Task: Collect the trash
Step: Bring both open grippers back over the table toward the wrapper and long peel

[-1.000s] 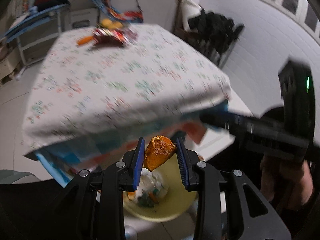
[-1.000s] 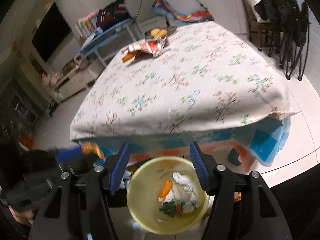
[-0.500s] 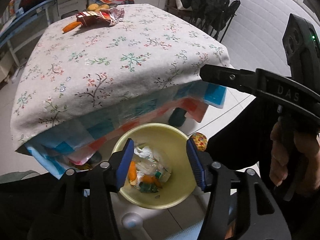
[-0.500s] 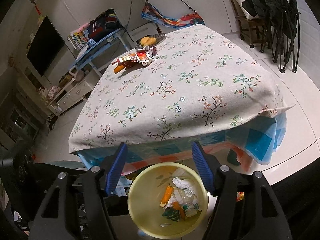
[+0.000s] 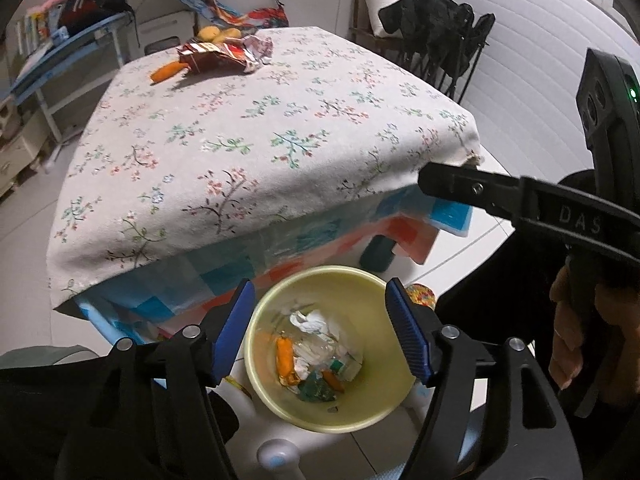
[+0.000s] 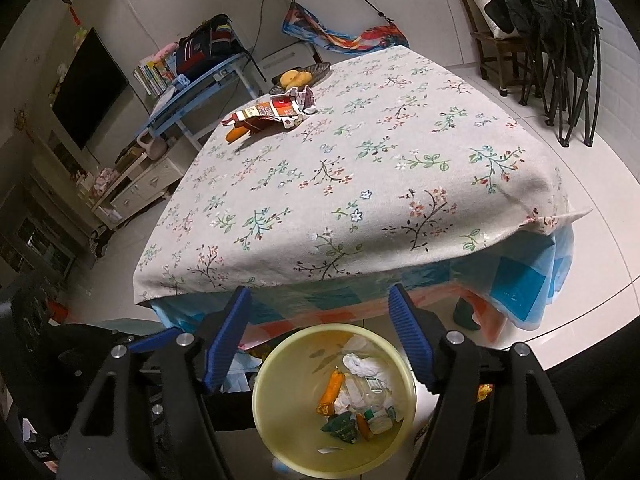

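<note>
A yellow trash bin (image 5: pixel 276 300) stands on the floor below the table's near edge, holding orange peel (image 5: pixel 285 356), white paper and small wrappers. My left gripper (image 5: pixel 320 330) hangs open and empty right above it. My right gripper (image 6: pixel 320 336) is also open and empty above the same bin (image 6: pixel 276 432). Its arm crosses the left wrist view (image 5: pixel 520 200). On the far side of the table lie a red crumpled wrapper (image 5: pixel 224 56) and an orange peel piece (image 5: pixel 166 72); both show in the right wrist view, wrapper (image 6: pixel 276 112) and peel (image 6: pixel 236 134).
The table wears a floral cloth (image 6: pixel 360 184) over a blue-and-orange checked one. A dish of yellow fruit (image 6: pixel 298 78) sits at its far edge. Dark folded chairs (image 6: pixel 560 40) stand at the right, a blue desk (image 6: pixel 192 92) and TV at the left.
One second ago my left gripper held an orange peel over the bin. It has opened, and the peel lies in the bin. The right gripper stayed open above the bin.
</note>
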